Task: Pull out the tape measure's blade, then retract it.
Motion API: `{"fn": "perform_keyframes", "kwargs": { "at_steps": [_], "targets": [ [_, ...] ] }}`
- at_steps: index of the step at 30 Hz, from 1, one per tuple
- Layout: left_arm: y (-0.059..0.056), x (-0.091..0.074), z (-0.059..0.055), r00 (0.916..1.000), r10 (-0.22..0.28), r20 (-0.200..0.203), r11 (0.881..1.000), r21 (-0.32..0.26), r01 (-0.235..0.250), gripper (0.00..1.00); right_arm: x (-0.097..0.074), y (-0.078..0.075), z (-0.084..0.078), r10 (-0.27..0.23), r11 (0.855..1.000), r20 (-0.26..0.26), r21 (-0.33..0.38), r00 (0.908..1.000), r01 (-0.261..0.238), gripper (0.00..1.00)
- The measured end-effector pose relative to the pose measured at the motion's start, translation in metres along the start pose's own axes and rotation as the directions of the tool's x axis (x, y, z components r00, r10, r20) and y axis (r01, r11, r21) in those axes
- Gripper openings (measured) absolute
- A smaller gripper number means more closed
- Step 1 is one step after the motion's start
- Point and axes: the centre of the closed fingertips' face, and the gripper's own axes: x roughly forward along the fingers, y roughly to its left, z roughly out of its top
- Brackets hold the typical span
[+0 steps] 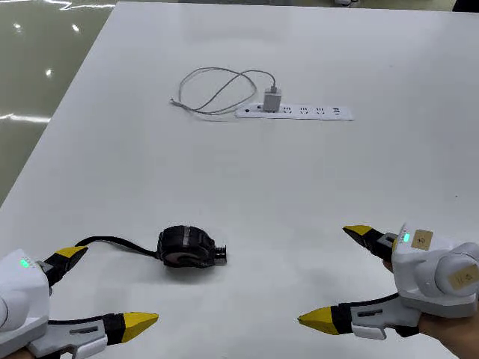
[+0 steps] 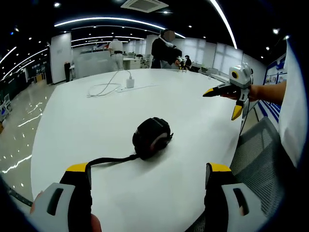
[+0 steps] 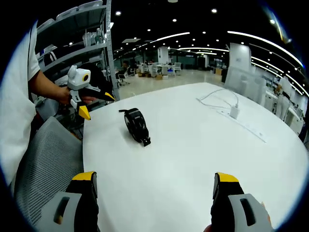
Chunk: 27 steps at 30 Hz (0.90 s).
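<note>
A black tape measure (image 1: 187, 247) lies on the white table (image 1: 247, 172), its black wrist strap (image 1: 112, 244) trailing left. The blade is retracted. My left gripper (image 1: 112, 288) is open at the near left, its yellow tips on either side of the strap end, apart from the case. In the left gripper view the tape measure (image 2: 152, 137) sits ahead between the open jaws, with the right gripper (image 2: 227, 96) beyond. My right gripper (image 1: 340, 277) is open at the near right, well clear of the tape measure (image 3: 136, 124). The left gripper (image 3: 89, 99) shows across the table.
A white power strip (image 1: 296, 112) with a plugged-in charger (image 1: 271, 99) and a looped white cable (image 1: 217, 91) lies at the far middle of the table. A grey mesh chair (image 3: 43, 164) stands by the near table edge. People stand far behind the table.
</note>
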Motion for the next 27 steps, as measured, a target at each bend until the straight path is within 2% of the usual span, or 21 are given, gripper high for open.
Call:
{"fn": "perform_keyframes", "kwargs": {
  "at_steps": [4,18,27],
  "targets": [
    [-0.002,-0.002,-0.003,0.9999,-0.007,-0.012,1.000,0.025,0.007,0.97,-0.007,-0.002,-0.002,-0.008,1.000,0.000,0.004,1.0000,0.008,0.99],
    [-0.003,-0.011,-0.011,0.9990,-0.030,-0.032,0.998,0.046,0.032,0.99,-0.031,-0.008,-0.014,-0.032,0.999,-0.013,0.022,0.9994,0.032,0.99],
    [-0.004,-0.014,-0.013,0.9980,-0.042,-0.046,0.997,0.066,0.045,0.99,-0.039,-0.007,-0.022,-0.031,0.999,-0.030,0.021,0.9991,0.032,0.99]
  ]
}}
